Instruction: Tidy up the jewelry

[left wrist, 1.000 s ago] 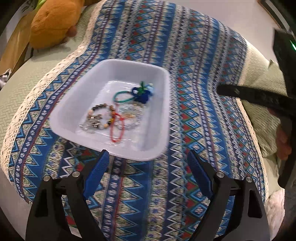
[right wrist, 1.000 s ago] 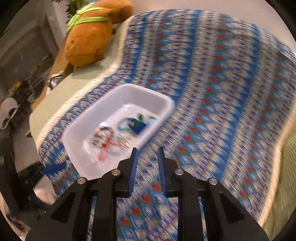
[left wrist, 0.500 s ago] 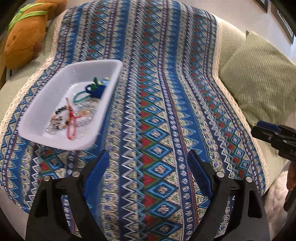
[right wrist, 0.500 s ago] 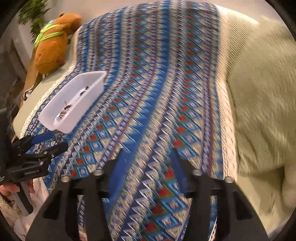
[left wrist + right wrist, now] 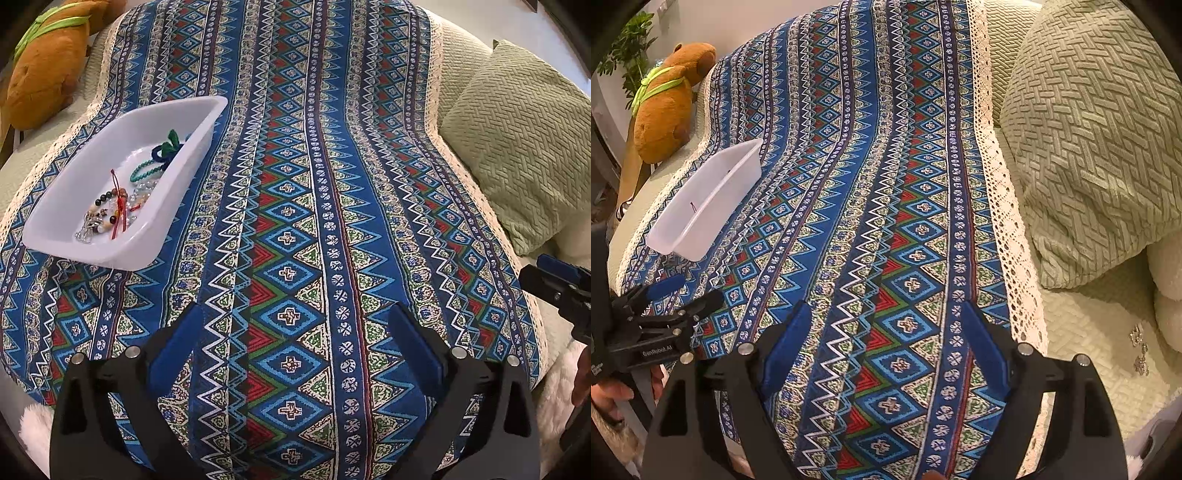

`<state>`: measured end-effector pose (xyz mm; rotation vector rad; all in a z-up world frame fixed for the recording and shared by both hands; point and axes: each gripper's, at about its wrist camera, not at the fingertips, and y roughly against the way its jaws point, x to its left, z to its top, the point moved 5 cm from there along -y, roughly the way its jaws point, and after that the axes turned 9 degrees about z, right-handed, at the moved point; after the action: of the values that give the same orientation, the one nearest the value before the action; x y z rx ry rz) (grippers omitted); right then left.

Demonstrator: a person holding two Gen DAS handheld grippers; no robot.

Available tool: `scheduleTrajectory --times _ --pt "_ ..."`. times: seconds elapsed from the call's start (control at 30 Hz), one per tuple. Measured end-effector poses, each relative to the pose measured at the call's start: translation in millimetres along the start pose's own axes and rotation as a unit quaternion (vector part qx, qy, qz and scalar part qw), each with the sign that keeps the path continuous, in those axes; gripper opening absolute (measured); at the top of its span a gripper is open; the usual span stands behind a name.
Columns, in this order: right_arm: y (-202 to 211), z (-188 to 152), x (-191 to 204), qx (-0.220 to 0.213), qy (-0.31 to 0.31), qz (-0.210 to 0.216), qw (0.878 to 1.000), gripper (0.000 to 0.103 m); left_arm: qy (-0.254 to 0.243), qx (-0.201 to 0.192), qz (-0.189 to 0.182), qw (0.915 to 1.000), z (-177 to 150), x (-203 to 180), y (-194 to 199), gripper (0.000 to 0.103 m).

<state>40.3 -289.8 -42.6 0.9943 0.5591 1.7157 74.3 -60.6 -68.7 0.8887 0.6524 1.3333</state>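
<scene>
A white plastic tray (image 5: 70,184) sits on the patterned blue cloth (image 5: 295,221) at the left. In it lie several pieces of jewelry: a teal bead bracelet (image 5: 146,170), a dark blue and green piece (image 5: 166,147), a red cord (image 5: 119,210) and mixed bead bracelets (image 5: 99,218). My left gripper (image 5: 295,328) is open and empty, above the cloth to the right of the tray. My right gripper (image 5: 882,325) is open and empty, over the cloth's right part. The tray also shows in the right wrist view (image 5: 705,199), far left, its contents mostly hidden.
A brown plush toy (image 5: 48,70) lies at the back left; it also shows in the right wrist view (image 5: 668,103). A green textured pillow (image 5: 1089,140) lies right of the cloth. The other gripper shows at each view's edge (image 5: 557,284) (image 5: 657,317). Small silver pieces (image 5: 1139,350) lie on the green cover.
Both grippers have drawn back and swung right, away from the tray. My right gripper, nearly shut a second ago, has opened wide. The tray now sits farther left in both views.
</scene>
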Motion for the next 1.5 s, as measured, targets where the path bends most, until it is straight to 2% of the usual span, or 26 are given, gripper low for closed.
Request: scheduleTrajectory --times 0.4,0.57,0.77,1.23,1.4,1.5 --pt "-15.3 -4.5 8.3 0.002 -0.010 0.000 1.000 0.082 0.004 0.018 0.021 0.9996 -5.3 8.8 -9.3 0.098" --pt "-18.0 -7.7 4.9 0.001 -0.021 -0.002 1.000 0.082 -0.021 0.008 0.044 0.9988 -7.4 5.1 -8.3 0.098" --pt "-20.4 -9.9 3.9 0.004 -0.021 -0.001 1.000 0.082 -0.010 0.014 0.028 0.9995 -7.3 5.1 -9.3 0.098" --pt "-24.4 -17.3 7.7 0.012 -0.029 0.002 1.000 0.082 -0.016 0.000 0.032 0.9994 -4.1 1.0 -2.8 0.098" --pt "-26.0 -21.0 8.3 0.014 -0.032 0.002 0.999 0.082 0.003 0.012 0.009 0.9999 -4.9 4.9 -4.1 0.098" --pt "-26.8 -22.3 7.8 0.015 -0.033 0.002 0.999 0.082 0.004 0.013 0.015 0.9998 -5.2 6.3 -5.2 0.098"
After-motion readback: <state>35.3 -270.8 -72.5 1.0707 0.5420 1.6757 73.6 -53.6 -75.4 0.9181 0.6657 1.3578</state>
